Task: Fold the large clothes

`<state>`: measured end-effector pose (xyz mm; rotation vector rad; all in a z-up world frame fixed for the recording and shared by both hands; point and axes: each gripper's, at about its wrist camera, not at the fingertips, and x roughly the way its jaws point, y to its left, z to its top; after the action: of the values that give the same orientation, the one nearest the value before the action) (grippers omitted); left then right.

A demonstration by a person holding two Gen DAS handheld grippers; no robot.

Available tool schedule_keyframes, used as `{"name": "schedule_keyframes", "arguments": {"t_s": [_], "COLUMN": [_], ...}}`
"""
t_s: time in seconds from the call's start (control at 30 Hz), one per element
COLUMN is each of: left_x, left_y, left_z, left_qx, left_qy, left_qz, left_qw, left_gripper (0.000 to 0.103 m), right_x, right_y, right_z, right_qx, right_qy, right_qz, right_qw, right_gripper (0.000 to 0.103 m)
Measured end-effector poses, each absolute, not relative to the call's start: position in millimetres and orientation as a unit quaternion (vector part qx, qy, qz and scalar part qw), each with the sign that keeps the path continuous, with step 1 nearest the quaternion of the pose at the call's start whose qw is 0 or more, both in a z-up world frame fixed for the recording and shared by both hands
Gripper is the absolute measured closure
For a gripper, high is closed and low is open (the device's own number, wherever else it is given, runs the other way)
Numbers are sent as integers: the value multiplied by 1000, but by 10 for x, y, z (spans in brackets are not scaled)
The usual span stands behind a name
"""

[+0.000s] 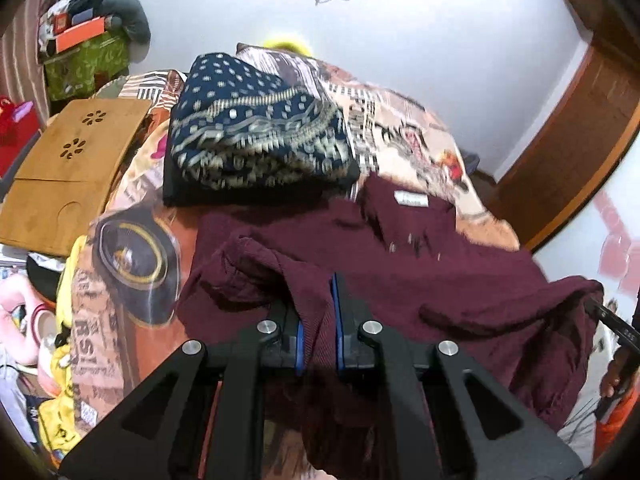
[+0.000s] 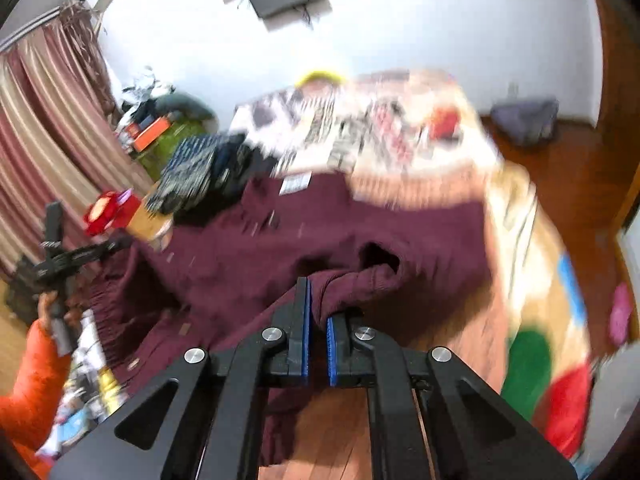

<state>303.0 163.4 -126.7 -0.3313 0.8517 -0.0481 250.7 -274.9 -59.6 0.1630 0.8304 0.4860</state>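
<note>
With the left gripper (image 1: 320, 312) and right gripper (image 2: 318, 312) each pinching an edge of the maroon shirt (image 1: 420, 264) lying on the bed (image 1: 400, 120), lift evenly, keeping the cloth taut for a straight fold.

Bright, even indoor light; right view motion-blurred, both fisheye-warped at edges.
</note>
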Motion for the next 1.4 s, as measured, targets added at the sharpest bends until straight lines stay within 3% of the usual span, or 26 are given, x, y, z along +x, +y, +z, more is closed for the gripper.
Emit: {"name": "schedule_keyframes", "arguments": {"t_s": [0.2, 0.53, 0.8, 0.87, 0.93, 1.0, 1.03, 1.07, 1.2, 1.4], "left_x": [3573, 4217, 4010, 3944, 3924, 3857, 3805, 3769, 3596, 3429], "left_y": [1927, 2271, 2175, 2116, 2101, 2062, 2036, 2012, 1943, 1809], "left_z": [-1383, -2361, -2085, -1962, -1866, -1760, -1682, -1633, -1409, -1509], "left_qx": [-190, -223, -178, -160, -152, -146, -135, -125, -109, -81], "left_qy": [409, 490, 500, 506, 510, 511, 503, 492, 453, 467], "left_qz": [11, 43, 17, 13, 5, -2, 10, 23, 25, 24], "left_qw": [892, 841, 847, 848, 847, 847, 854, 861, 884, 880], "left_gripper": [93, 91, 87, 79, 70, 60, 44, 34, 30, 29], "right_x": [3299, 4229, 3997, 3892, 3785, 3614, 3536, 3504, 3261, 3081], "right_y": [-2748, -3012, -2980, -2984, -2988, -2981, -2955, -2922, -2716, -2291], "right_z": [-672, -1544, -1232, -1097, -967, -798, -727, -687, -550, -608], "right_qx": [94, 137, 85, 74, 68, 64, 61, 58, 34, -16], "right_qy": [392, 491, 490, 481, 464, 439, 430, 426, 406, 399], "right_qz": [183, 131, 165, 157, 146, 140, 147, 155, 179, 204], "right_qw": [896, 851, 851, 859, 871, 885, 889, 890, 896, 894], "right_gripper": [98, 98, 88, 79, 57, 52, 52, 51, 37, 33]}}
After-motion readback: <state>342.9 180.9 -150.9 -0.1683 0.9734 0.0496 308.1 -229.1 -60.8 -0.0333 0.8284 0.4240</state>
